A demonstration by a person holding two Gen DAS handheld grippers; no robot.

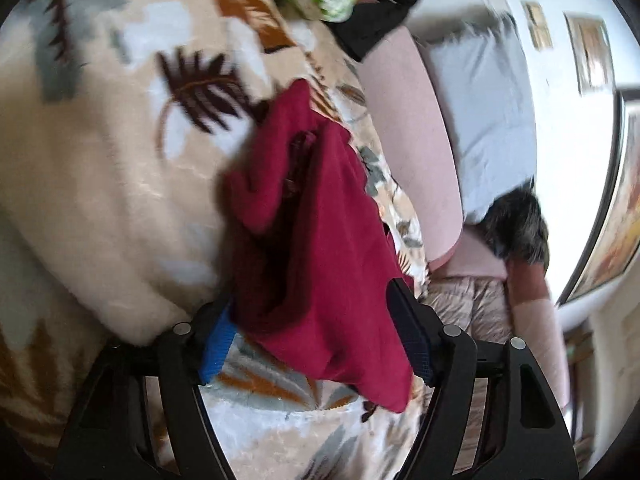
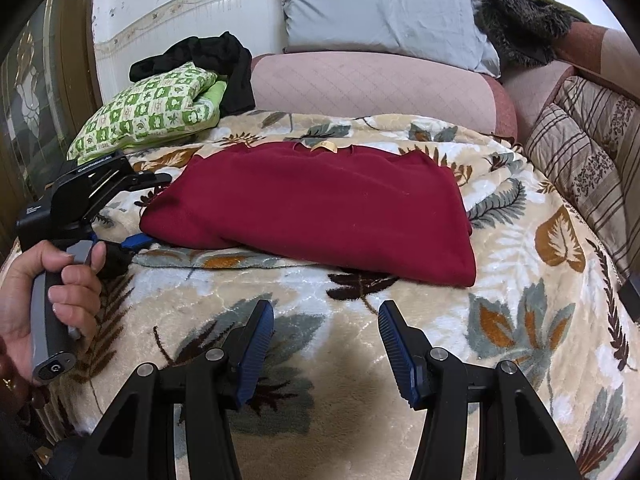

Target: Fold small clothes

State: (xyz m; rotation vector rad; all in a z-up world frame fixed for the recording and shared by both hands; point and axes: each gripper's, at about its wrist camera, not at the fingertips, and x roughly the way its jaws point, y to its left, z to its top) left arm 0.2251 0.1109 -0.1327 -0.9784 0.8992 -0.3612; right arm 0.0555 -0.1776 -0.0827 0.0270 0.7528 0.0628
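Red sweater [image 2: 312, 204] lay folded on the leafy blanket [image 2: 520, 300] on our bed, its collar toward the pink cushion [image 2: 372, 80]. Our left gripper [image 1: 316, 336] was at the sweater's left edge. Its fingers stood wide apart with red cloth between them, and we could not tell if the pads pressed on it. Our right gripper [image 2: 326, 344] hung over the blanket, near the sweater's front edge, half open and holding nothing. A green pillow [image 2: 152, 112] sat behind.
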